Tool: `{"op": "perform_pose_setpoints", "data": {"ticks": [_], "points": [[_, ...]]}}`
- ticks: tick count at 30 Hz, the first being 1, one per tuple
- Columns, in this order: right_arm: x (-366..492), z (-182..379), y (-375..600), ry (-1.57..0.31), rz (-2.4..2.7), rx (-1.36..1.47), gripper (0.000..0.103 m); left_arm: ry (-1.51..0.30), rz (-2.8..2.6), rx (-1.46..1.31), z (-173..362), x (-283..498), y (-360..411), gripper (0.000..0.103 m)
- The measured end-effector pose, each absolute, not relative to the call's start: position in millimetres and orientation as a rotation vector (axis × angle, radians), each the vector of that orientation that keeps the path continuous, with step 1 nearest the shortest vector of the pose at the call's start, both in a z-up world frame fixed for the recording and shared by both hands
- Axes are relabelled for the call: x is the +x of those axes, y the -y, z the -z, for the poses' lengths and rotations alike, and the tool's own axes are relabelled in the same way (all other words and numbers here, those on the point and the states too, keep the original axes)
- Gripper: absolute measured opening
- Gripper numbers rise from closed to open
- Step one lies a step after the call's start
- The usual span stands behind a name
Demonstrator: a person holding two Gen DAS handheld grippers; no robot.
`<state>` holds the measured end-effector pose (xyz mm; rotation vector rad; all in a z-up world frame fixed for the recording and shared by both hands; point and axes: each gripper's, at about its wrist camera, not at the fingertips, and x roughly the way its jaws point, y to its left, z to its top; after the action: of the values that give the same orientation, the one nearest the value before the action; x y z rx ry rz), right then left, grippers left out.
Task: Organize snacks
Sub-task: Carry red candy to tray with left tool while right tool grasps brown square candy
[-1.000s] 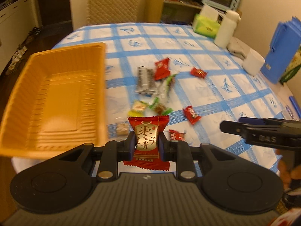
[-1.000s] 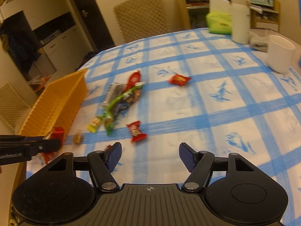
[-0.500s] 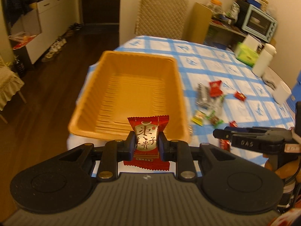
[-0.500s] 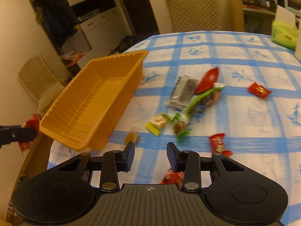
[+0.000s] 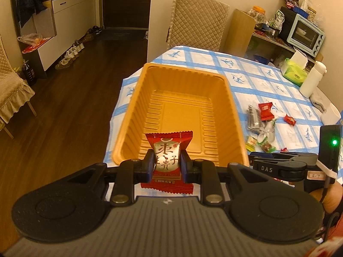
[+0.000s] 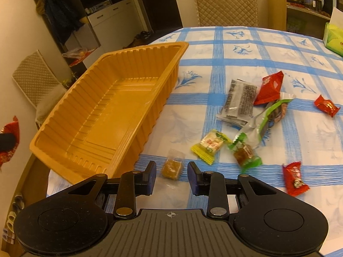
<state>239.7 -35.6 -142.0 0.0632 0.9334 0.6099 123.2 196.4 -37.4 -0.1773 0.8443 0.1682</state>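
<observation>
Shoes by cabinet: left wrist view only.

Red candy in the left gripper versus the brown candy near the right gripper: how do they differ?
The red candy is clamped in the left gripper over the orange tray; the brown candy lies on the table, untouched between the closing jaws of the right gripper. Red's wrapper is printed and opaque; brown's is clear. Both are wrapped sweets.

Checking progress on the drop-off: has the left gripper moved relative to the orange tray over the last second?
Yes. The left gripper, shut on the red candy, has swung from right of the tray to its near end, facing down its length.
</observation>
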Motion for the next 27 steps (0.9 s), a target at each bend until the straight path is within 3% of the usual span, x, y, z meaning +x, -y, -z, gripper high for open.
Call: {"op": "perform_pose_setpoints", "data": {"ticks": [7, 11, 19, 27], "points": [[237.8, 150.1, 24.2, -0.919, -0.578, 0.029, 0.033, -0.842, -0.164, -0.181, 38.4, 125.7, -216.2, 0.023], [232.1, 151.4, 20.2, -0.893, -0.572, -0.047, 0.022, -0.843, -0.154, -0.179, 39.0, 128.0, -222.3, 0.023], [227.5, 144.7, 27.9, -0.903, -0.535, -0.024, 0.021, -0.841, -0.128, -0.169, 39.1, 136.4, -230.1, 0.023], [220.7, 98.4, 40.2, -0.841, -0.510, 0.079, 0.021, -0.831, -0.106, -0.164, 39.2, 152.0, -240.6, 0.023]]}}
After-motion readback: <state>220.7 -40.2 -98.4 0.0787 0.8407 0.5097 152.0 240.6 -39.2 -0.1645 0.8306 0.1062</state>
